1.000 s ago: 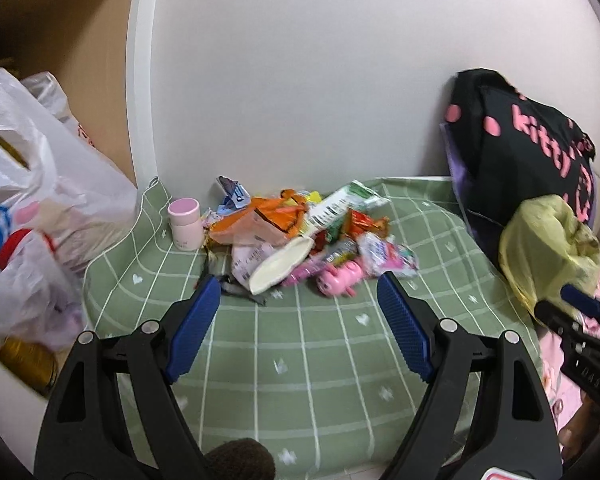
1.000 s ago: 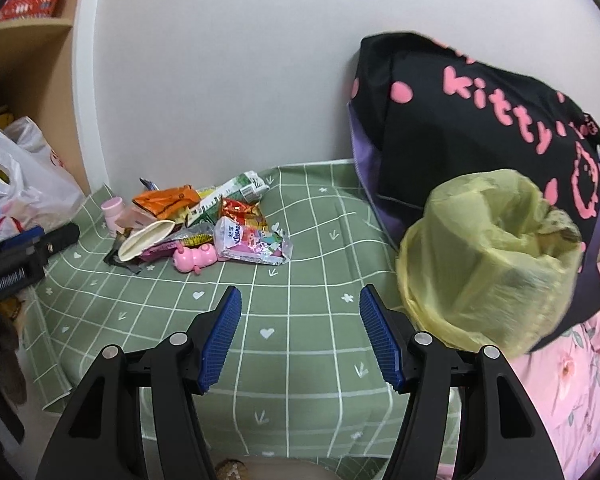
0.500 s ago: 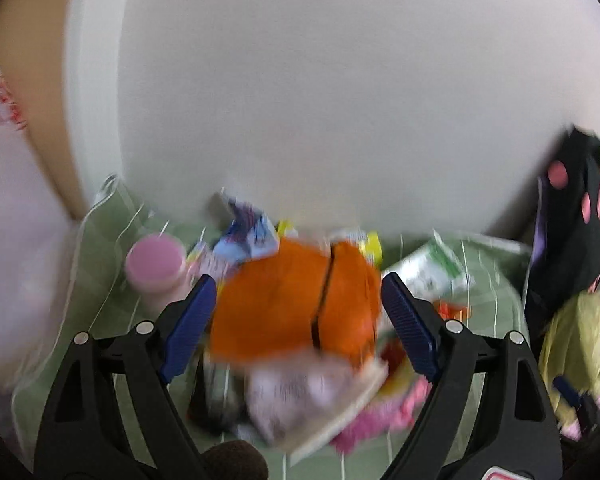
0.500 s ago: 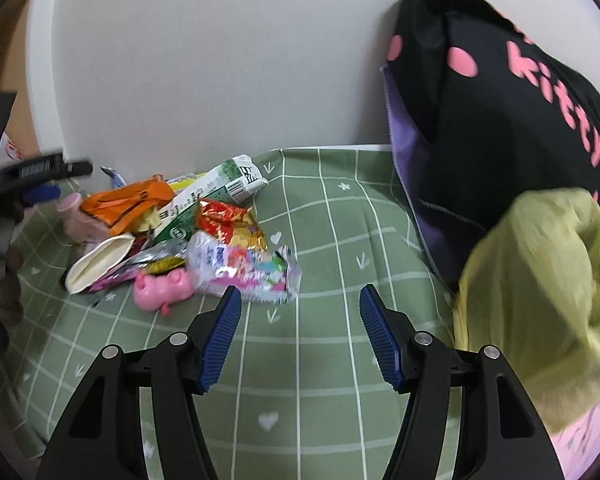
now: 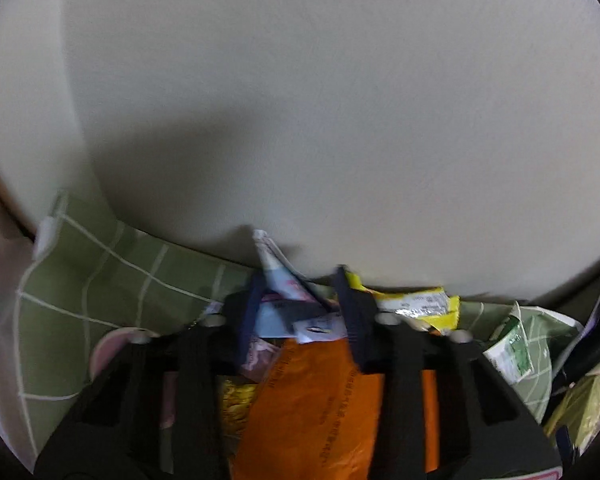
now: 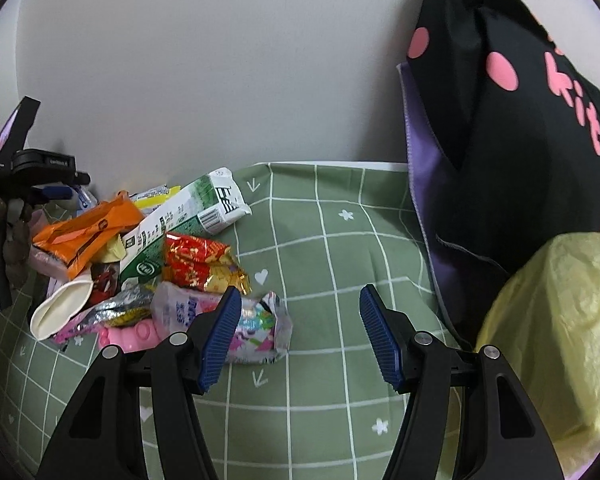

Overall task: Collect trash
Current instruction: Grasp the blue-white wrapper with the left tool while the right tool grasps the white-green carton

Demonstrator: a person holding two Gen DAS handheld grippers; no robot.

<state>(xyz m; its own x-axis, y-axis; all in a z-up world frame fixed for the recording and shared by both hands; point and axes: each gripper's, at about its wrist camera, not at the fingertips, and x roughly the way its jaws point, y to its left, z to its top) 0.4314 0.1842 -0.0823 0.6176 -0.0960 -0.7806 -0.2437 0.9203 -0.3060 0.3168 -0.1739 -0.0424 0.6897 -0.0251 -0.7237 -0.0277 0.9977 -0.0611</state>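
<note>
Left gripper (image 5: 300,300): jaws closing, narrowed around a pale blue-and-white wrapper (image 5: 278,280) at the back of the heap; wrapper between the blue pads, contact not clear through the blur.
Right gripper (image 6: 296,332): jaws wide apart, nothing between them, hovering over bare cloth; its left finger just in front of the pink-and-white packet (image 6: 260,326).
Trash heap (image 6: 140,264): piled against the wall at the 10 o'clock side of the right wrist view, on the green cloth.
Orange wrapper (image 5: 324,400): at 6 o'clock under the left gripper, partly covered by its fingers; same item in the right wrist view (image 6: 88,228).
Green-and-white carton (image 6: 184,220): lying on its side, slanting toward 1 o'clock, resting on other trash.
Red-and-gold packet (image 6: 198,264): touching the carton's lower side.
Yellow wrapper (image 5: 416,306): at the wall, just to the 3 o'clock side of the left gripper.
White cup-like piece (image 6: 60,308): on its side at the 8 o'clock edge of the heap.
Pink toy-like item (image 6: 134,334): at the front of the heap, partly hidden by the right gripper's left finger.
Green checked cloth (image 6: 328,240): covers the surface, white grid with small hearts and flowers.
Black bag with pink lettering (image 6: 500,140): upright against the wall at 2 o'clock.
Yellow plastic bag (image 6: 552,320): at 4 o'clock, touching the black bag.
</note>
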